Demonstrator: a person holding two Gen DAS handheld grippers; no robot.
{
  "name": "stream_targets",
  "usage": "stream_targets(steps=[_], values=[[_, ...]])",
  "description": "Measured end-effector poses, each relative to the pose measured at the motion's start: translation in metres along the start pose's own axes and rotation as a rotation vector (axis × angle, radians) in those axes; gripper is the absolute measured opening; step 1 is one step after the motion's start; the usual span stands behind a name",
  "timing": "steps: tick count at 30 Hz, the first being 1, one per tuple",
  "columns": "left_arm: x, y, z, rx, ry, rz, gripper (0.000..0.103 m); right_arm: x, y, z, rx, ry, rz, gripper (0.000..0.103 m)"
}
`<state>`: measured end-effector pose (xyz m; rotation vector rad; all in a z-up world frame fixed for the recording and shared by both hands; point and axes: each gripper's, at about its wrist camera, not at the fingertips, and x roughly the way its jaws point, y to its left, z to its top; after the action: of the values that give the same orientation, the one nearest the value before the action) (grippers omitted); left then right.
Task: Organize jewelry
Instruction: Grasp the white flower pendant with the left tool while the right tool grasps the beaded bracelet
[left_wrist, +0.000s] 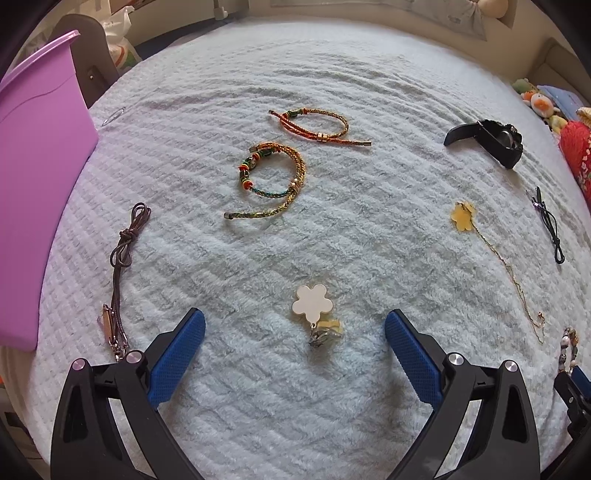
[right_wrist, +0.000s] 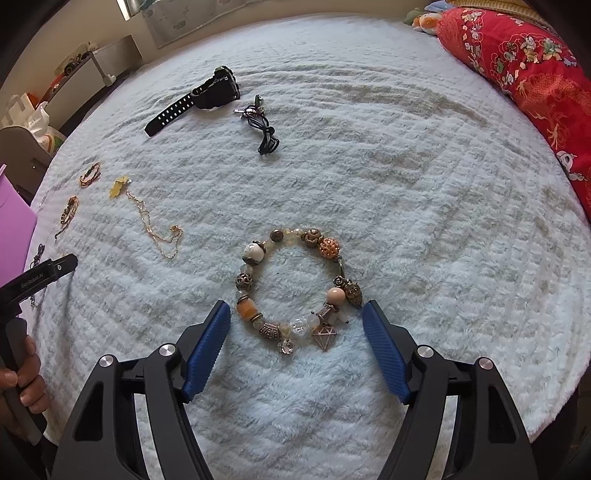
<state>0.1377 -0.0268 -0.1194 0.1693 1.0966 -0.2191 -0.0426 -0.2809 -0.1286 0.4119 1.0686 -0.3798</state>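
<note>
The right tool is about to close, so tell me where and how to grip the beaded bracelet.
Grip the beaded bracelet at its near arc, by the diamond charm, coming straight down from above. It lies flat as an open ring on the fluffy blanket, between the open right tool fingers, so one finger can probably drop inside the loop.

Both wrist views steep-down, close over blanket (left_wrist: 295, 74); shared: watch (left_wrist: 487, 142), yellow-flower chain (right_wrist: 147, 218).
</note>
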Motion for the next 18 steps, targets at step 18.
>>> stream_targets(steps=[18], values=[[0.002, -0.010, -0.001, 0.017, -0.044, 0.029, 0.091, 0.006, 0.011, 0.003, -0.043, -0.026, -0.078, 0.068]])
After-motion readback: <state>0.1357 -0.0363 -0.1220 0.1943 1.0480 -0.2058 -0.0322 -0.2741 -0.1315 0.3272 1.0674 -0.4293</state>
